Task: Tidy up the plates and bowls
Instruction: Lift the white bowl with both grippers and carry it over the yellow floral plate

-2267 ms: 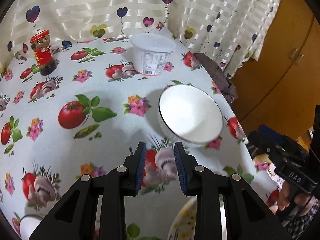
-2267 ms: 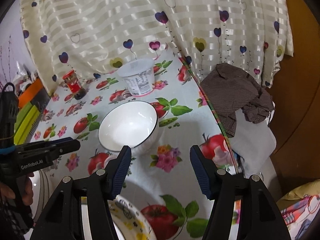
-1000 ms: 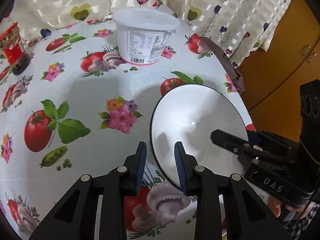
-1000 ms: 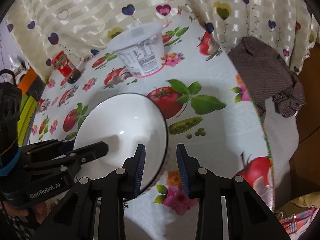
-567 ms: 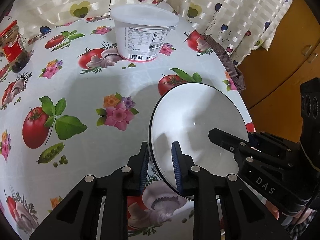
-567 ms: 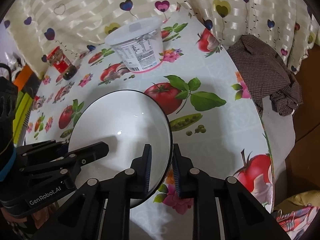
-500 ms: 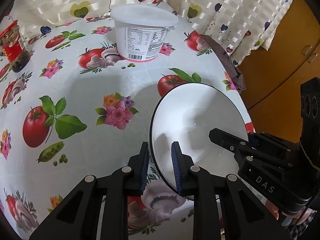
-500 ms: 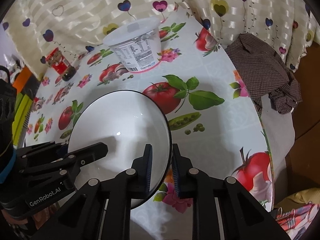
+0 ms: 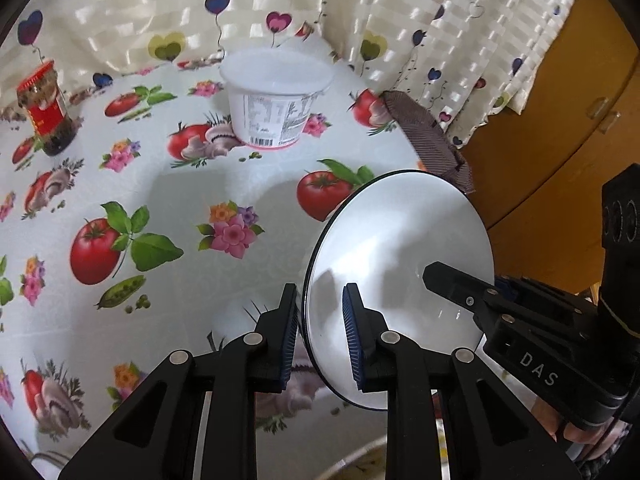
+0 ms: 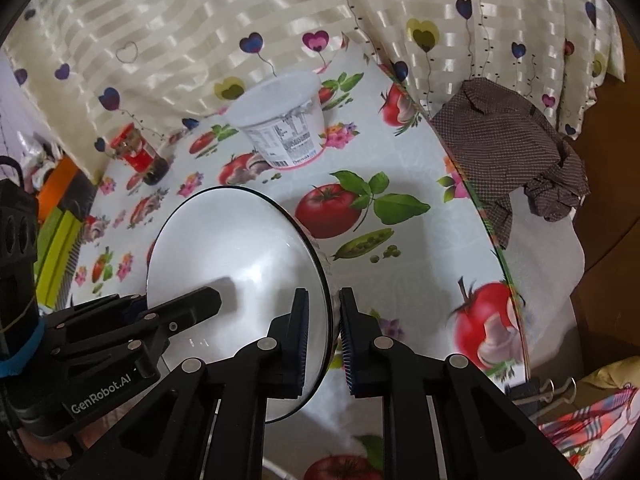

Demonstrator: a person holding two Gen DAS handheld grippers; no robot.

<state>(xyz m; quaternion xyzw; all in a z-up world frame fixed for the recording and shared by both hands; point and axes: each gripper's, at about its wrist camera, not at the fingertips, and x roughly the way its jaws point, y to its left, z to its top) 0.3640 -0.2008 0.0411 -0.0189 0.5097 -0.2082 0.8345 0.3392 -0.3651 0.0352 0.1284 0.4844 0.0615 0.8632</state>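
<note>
White bowl [image 9: 404,248] w/ dark rim is held tilted above the tablecloth [image 9: 160,184], clamped at opposite rim edges by left gripper [image 9: 320,336] & right gripper [image 10: 323,334], jaws narrowed on the rim. Yogurt tub [image 9: 276,102] and red-lidded jar [image 9: 44,108] are seen behind, well apart.

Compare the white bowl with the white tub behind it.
The bowl is open, wide and black-rimmed; the tub is lidded, narrower and labelled. The bowl is off the table, clamped at opposite rims by both tongs, left and right; the tub stands on the cloth. Both are white.
</note>
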